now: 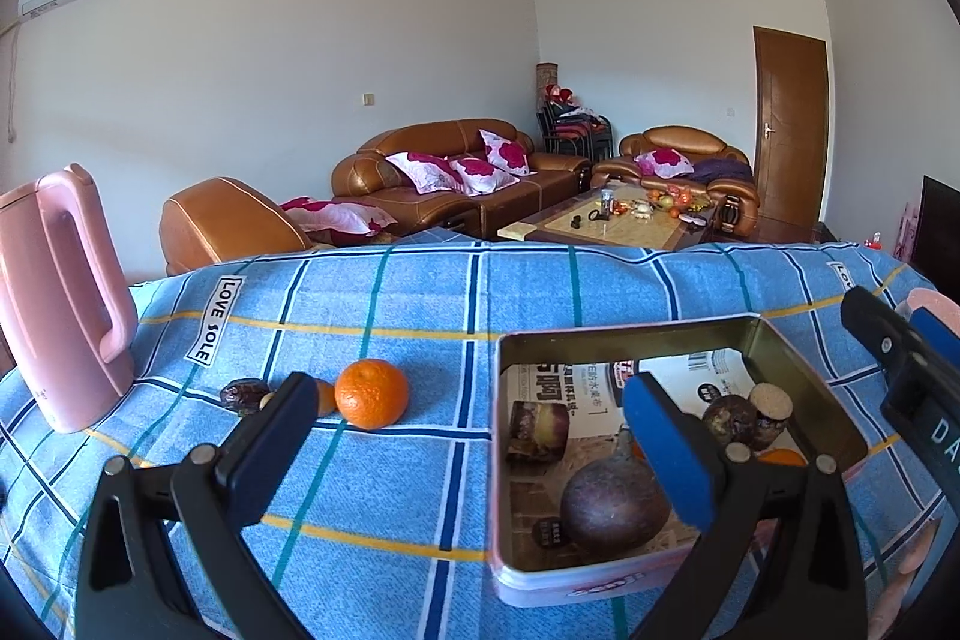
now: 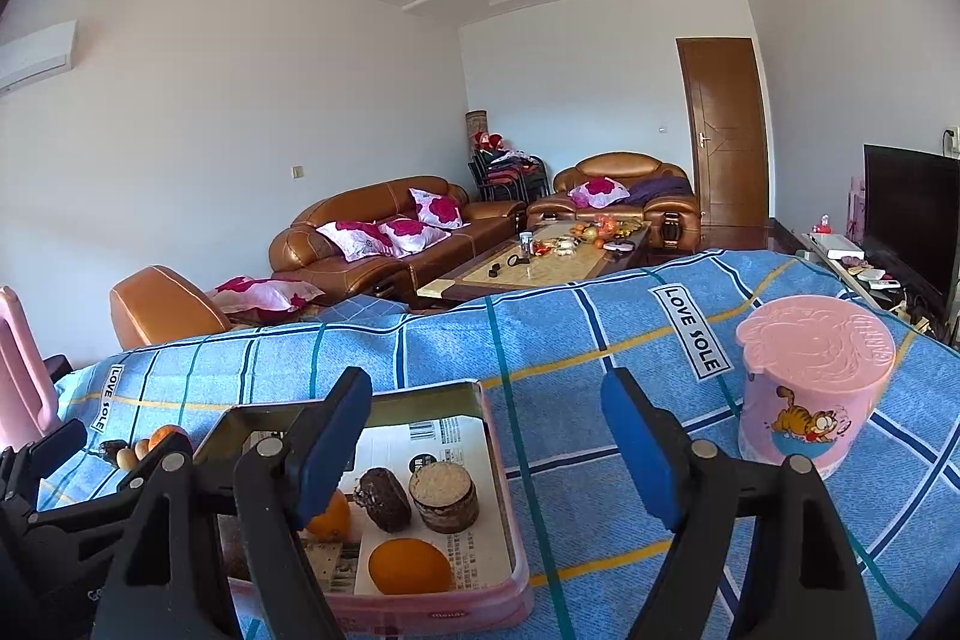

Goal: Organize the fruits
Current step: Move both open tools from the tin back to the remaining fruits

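A whole orange (image 1: 372,394) lies on the blue checked cloth, with dark dates (image 1: 240,397) to its left. My left gripper (image 1: 474,418) is open and holds nothing; its left finger is in front of the dates and its right finger is over the tin box (image 1: 624,328). The tin holds a round purple fruit (image 1: 615,499), a cut sugarcane piece (image 1: 537,427) and a dark wrinkled fruit (image 1: 729,418). My right gripper (image 2: 486,430) is open and empty above the tin's right wall (image 2: 498,460). Two oranges (image 2: 409,565) and a cut piece (image 2: 444,496) show inside.
A pink kettle (image 1: 60,304) stands at the table's left end. A pink cartoon canister (image 2: 810,388) stands to the right of the tin. Beyond the table's far edge are brown sofas and a coffee table (image 1: 606,220).
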The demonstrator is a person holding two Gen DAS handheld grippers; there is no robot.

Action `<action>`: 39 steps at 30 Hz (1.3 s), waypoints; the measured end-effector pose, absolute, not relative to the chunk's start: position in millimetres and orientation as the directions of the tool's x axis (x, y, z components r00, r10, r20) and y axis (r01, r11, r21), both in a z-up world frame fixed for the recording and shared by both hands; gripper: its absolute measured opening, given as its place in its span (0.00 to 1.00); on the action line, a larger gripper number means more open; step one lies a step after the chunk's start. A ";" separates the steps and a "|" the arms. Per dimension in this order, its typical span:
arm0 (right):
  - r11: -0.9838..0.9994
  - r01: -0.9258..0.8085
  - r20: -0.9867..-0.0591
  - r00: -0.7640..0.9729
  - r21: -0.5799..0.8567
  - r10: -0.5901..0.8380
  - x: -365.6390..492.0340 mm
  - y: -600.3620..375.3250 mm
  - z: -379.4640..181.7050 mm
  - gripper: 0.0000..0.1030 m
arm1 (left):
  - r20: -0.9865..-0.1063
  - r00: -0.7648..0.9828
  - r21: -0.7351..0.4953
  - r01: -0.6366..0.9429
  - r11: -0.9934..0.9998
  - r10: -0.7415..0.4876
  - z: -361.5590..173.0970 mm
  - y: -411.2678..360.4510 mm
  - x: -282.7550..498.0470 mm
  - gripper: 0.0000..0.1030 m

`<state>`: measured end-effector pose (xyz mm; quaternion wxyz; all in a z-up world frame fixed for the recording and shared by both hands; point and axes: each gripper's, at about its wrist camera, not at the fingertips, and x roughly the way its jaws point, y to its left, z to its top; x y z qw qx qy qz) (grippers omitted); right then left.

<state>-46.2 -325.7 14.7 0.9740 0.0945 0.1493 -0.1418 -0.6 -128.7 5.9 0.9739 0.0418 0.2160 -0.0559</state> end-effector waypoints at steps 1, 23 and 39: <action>0.942 0.305 -0.317 0.915 0.143 -0.248 -47.8 -323.5 14.7 0.78 | -0.428 0.900 0.061 0.124 0.990 -0.086 5.6 -126.3 -0.2 1.00; 0.970 0.214 -0.344 0.925 0.117 -0.163 -33.6 -239.0 12.5 0.78 | -0.469 0.883 0.067 0.047 0.997 -0.010 0.6 -49.0 22.2 1.00; 0.992 0.107 -0.369 0.926 0.063 -0.076 -6.5 -168.5 10.1 0.78 | -0.598 0.790 0.022 -0.155 0.988 0.137 -17.6 53.6 64.6 1.00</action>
